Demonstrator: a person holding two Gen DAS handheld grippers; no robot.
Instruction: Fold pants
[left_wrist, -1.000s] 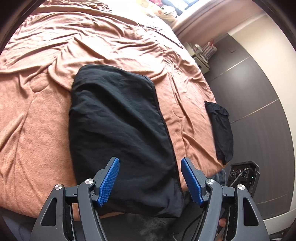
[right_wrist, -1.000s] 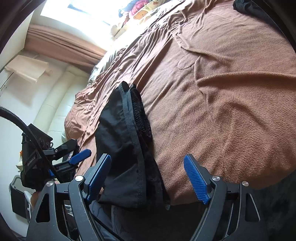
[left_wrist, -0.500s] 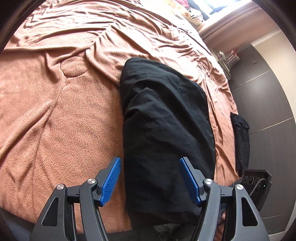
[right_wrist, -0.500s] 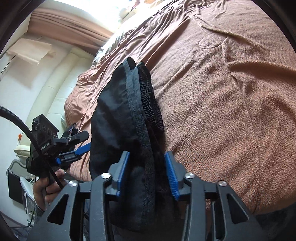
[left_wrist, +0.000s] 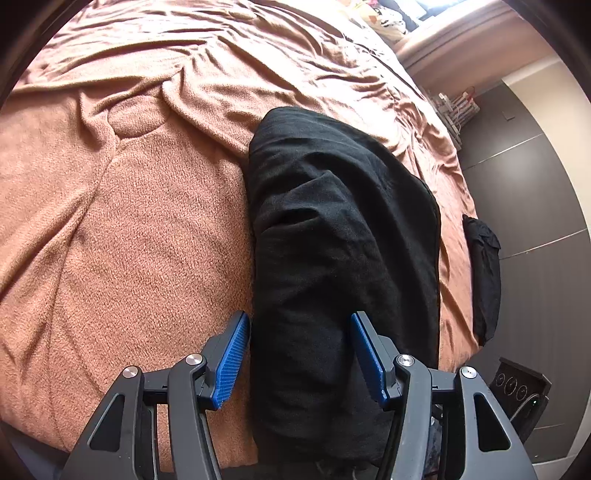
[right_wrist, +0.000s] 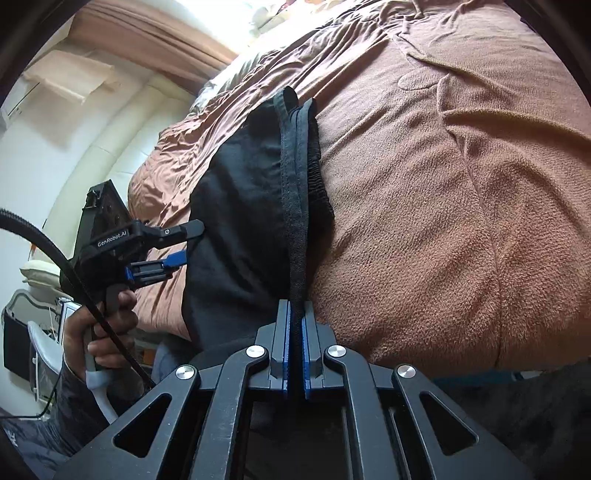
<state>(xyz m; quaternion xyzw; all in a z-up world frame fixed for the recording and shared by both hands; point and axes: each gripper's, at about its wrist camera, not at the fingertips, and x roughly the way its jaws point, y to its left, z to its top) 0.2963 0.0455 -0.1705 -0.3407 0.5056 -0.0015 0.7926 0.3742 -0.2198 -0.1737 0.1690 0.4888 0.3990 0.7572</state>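
Note:
Folded black pants (left_wrist: 332, 229) lie lengthwise on the brown bed cover (left_wrist: 129, 221). My left gripper (left_wrist: 301, 354) straddles their near end. Its jaws are closing with the cloth bunched between the blue pads (left_wrist: 231, 356), which do not clearly squeeze it. In the right wrist view the pants (right_wrist: 243, 206) show their stacked seam and elastic edges. My right gripper (right_wrist: 295, 332) is shut on that black edge strip near the bed's front. The left gripper (right_wrist: 177, 243) appears there at the pants' far side, held by a person's hand (right_wrist: 99, 332).
A second black garment (left_wrist: 484, 277) lies at the bed's right edge, above a dark floor. A black device (left_wrist: 521, 391) sits on the floor near it. A small rack (left_wrist: 458, 110) stands by the wall. Pale padded furniture (right_wrist: 110, 155) and a curtain (right_wrist: 147, 33) lie beyond the bed.
The right jaws went from wide open to shut on the pants' edge strip. The left gripper sank and shifted, so the pants' end now lies between its narrowing jaws.

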